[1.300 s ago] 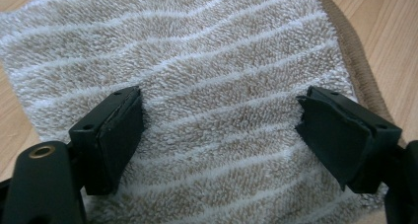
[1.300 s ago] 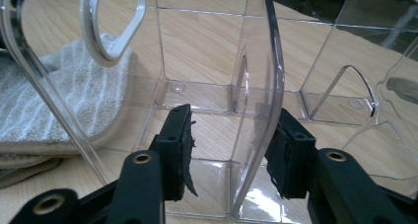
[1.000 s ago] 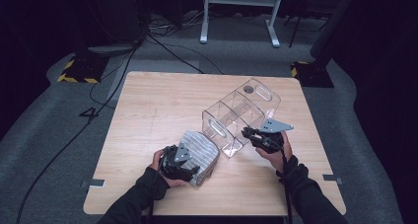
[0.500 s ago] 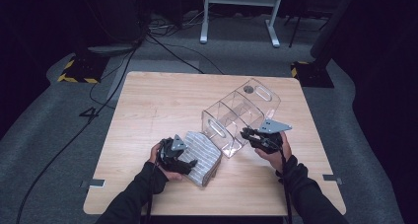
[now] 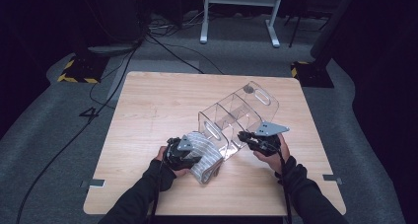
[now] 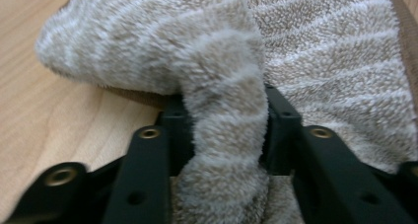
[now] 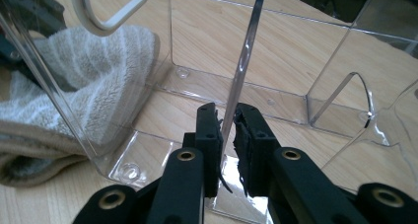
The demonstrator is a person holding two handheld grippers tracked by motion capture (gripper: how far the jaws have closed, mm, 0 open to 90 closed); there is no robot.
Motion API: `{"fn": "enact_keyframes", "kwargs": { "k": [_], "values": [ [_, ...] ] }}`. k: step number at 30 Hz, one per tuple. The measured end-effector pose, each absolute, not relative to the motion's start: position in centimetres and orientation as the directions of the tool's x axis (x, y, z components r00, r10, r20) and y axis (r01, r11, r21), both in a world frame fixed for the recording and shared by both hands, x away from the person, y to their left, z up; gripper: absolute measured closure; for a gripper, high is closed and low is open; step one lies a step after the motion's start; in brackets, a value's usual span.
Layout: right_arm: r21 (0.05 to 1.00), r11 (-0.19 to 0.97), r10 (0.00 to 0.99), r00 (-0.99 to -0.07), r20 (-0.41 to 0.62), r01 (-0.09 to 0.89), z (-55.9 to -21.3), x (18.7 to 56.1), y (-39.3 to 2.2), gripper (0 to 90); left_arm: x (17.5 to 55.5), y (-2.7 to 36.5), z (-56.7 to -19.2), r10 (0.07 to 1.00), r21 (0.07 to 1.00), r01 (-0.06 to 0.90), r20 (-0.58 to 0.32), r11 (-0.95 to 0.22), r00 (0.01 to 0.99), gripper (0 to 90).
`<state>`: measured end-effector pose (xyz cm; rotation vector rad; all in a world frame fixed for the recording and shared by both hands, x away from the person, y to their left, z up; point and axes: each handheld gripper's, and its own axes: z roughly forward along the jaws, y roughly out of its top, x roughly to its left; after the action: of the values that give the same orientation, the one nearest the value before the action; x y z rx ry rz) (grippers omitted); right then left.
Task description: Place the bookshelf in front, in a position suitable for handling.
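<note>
Stage of work: the striped towel (image 5: 203,155) lies folded on the table (image 5: 162,100), just outside the near open end of the clear organiser (image 5: 239,115), touching or nearly touching its front wall. None of it is inside yet.

The left claw (image 6: 224,130) has just been closing, and a thick fold of the towel stands between its jaws, pressed in on both sides; in the high view this left claw (image 5: 181,152) sits on the towel's side away from the organiser. The right claw (image 7: 226,130) is narrow, clamped on a thin clear wall of the organiser, with the towel seen through the plastic beyond it; in the high view the right claw (image 5: 256,141) sits at the organiser's near right edge.

Judged done: the towel is gripped and the organiser is steadied. Judged left: lifting or sliding the towel into a compartment, then releasing both grips.

Count:
- One towel.
- One organiser, which lies tipped on the table; its dividers suggest about three compartments, and all those that can be seen are empty.
- Two claws, each in one hand.
- One table.
</note>
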<state>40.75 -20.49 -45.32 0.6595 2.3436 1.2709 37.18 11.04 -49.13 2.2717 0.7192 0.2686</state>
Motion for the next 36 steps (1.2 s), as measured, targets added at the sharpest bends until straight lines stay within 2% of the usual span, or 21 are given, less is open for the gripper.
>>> {"fn": "enact_keyframes", "kwargs": {
  "k": [4,8,16,21,23,26,30,34,36],
  "values": [
    [0.85,0.482,0.562,-0.819,-0.112,0.214,-45.3,40.5,-20.3,80.6,37.1,11.1,-48.9,0.582,0.712,0.397,0.02,-0.579,0.813,71.8],
    [0.848,0.484,0.563,-0.818,-0.114,0.215,-45.3,40.3,-20.1,80.5,36.7,11.5,-47.7,0.602,0.767,0.342,0.072,-0.543,0.795,73.0],
    [0.842,0.5,0.554,-0.822,-0.13,0.204,-45.2,39.6,-19.1,79.9,36.1,12.5,-43.0,0.666,0.916,0.237,0.043,-0.324,0.745,73.9],
    [0.838,0.506,0.552,-0.824,-0.132,0.204,-45.3,39.4,-18.9,79.7,35.2,12.4,-41.3,0.669,0.953,0.152,0.066,-0.263,0.741,73.9],
    [0.838,0.506,0.553,-0.823,-0.134,0.203,-45.3,39.4,-18.9,79.7,34.9,12.5,-40.7,0.653,0.965,0.133,0.05,-0.228,0.756,73.9],
    [0.837,0.508,0.551,-0.824,-0.135,0.203,-45.4,39.4,-18.9,79.7,34.8,12.1,-41.4,0.636,0.954,0.132,0.072,-0.268,0.768,73.9],
    [0.84,0.503,0.551,-0.824,-0.133,0.201,-45.5,39.3,-18.9,79.8,34.9,11.8,-42.9,0.584,0.938,0.172,0.039,-0.301,0.811,74.1],
    [0.846,0.494,0.554,-0.823,-0.128,0.201,-45.6,39.3,-19.0,79.9,34.0,10.1,-44.7,0.545,0.866,0.183,0.118,-0.466,0.83,74.3],
    [0.843,0.5,0.552,-0.823,-0.131,0.201,-45.6,39.3,-19.1,80.0,34.0,9.4,-45.5,0.53,0.841,0.187,0.134,-0.507,0.837,74.2]
  ]
}}
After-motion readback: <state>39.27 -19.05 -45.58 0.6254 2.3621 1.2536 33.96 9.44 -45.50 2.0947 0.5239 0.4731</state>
